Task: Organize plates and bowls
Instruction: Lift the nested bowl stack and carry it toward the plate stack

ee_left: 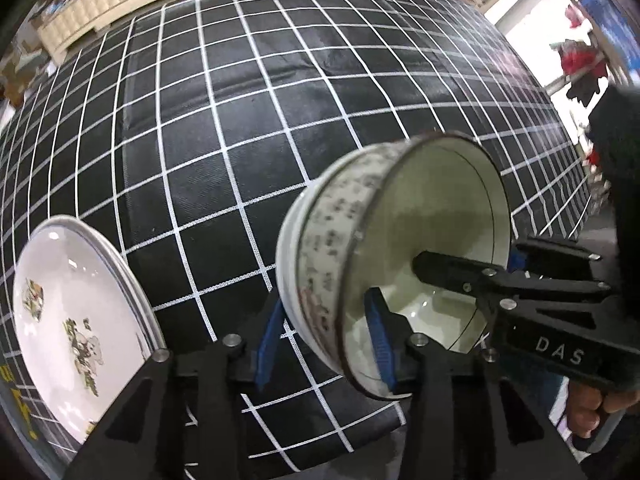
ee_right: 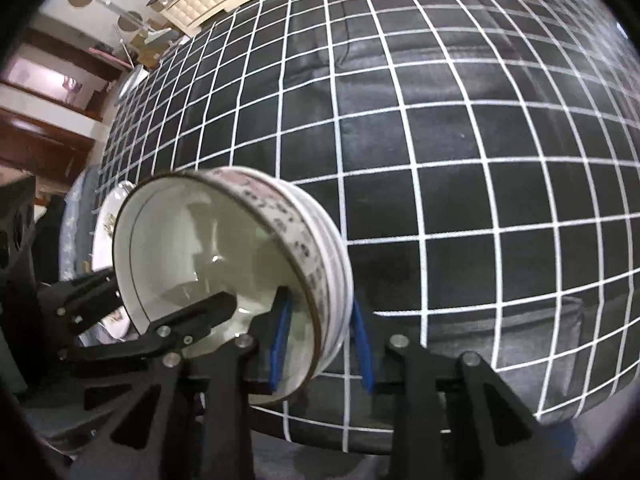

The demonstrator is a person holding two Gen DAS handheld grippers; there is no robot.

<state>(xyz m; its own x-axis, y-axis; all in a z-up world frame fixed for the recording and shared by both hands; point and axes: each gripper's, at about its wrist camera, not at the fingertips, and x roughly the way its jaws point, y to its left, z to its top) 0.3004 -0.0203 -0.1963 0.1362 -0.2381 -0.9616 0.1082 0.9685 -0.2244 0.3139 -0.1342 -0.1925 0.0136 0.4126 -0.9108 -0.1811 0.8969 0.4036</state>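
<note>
table [ee_left: 280, 92] fills frame, black grid cloth | plates [ee_left: 76, 320] stacked lower left | bowls [ee_left: 320, 248] nested, about 3, tilted, lifted at centre right; glazed ceramic, likely heavy, slippery, fragile; take the rim | left gripper [ee_left: 328, 344] and right gripper [ee_right: 320, 344] each pinch the rim wall

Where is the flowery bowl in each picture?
Left wrist view: the bowl sits right of centre, rim pinched by both hand-held grippers.
Right wrist view: the bowl sits lower left, rim pinched the same way.
Shared landmark: the black grid tablecloth.
</note>
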